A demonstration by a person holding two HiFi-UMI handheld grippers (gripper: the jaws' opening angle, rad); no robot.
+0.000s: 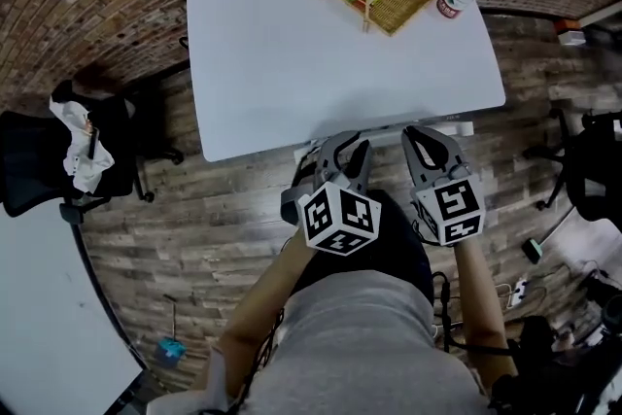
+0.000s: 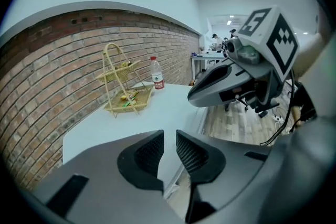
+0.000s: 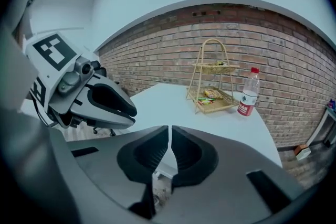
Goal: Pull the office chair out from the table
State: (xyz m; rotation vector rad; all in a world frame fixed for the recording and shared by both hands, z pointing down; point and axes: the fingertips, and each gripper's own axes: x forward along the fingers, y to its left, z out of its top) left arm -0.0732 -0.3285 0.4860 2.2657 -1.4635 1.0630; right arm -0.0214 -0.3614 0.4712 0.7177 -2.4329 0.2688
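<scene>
Chair (image 1: 34,165) is the black one off the table's (image 1: 292,44) left side, well clear of it, with a white cloth (image 1: 80,146) dumped on it. Both my grippers hover side by side at the table's near edge. Left gripper (image 1: 347,153) has its jaws a little apart with nothing in there; right gripper (image 1: 428,137) is pressed together, empty too.
</scene>
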